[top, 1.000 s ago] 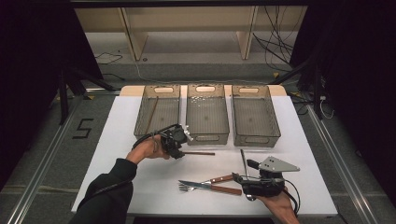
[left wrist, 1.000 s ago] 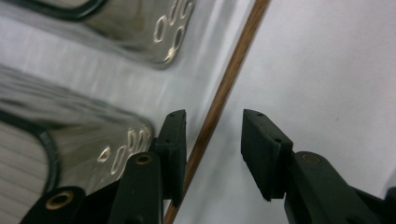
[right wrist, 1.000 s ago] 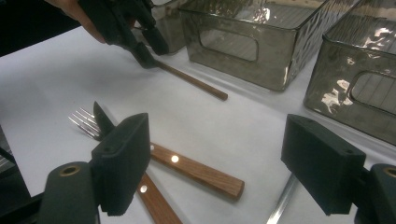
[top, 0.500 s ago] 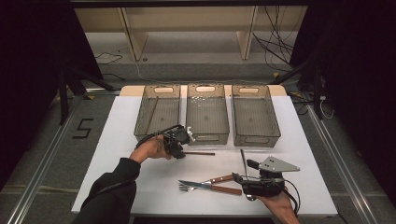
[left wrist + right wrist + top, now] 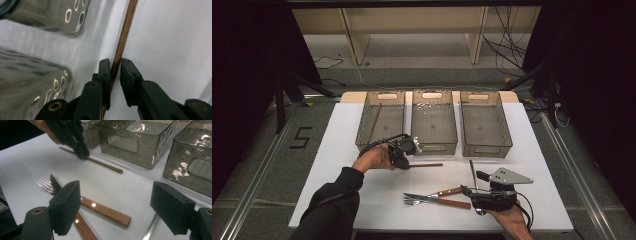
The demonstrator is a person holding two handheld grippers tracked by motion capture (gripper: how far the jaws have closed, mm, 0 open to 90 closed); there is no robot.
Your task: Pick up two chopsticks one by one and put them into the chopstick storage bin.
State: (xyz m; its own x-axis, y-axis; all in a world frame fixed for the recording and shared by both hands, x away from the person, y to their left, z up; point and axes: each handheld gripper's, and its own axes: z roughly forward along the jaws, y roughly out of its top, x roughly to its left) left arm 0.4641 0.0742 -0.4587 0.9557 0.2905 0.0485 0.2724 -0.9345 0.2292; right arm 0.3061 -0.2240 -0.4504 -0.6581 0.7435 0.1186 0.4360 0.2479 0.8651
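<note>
My left gripper [image 5: 404, 162] has just been closing its jaws on the chopstick [image 5: 122, 42]; pads now pinch it near one end. It's a thin, straight, dark brown wooden stick lying flat on the white table [image 5: 337, 150], running out ahead of the jaws, just short of the tinted bins [image 5: 434, 122]. My right gripper [image 5: 117, 207] sits with jaws wide apart, nothing between them. Knife [image 5: 107, 212] and fork [image 5: 45, 185] with wood handles lie just ahead of it.

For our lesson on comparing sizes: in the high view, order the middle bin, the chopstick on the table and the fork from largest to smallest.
1. Middle bin
2. Chopstick
3. Fork, though the knife partly covers it, so its place below the chopstick is unsure.
</note>
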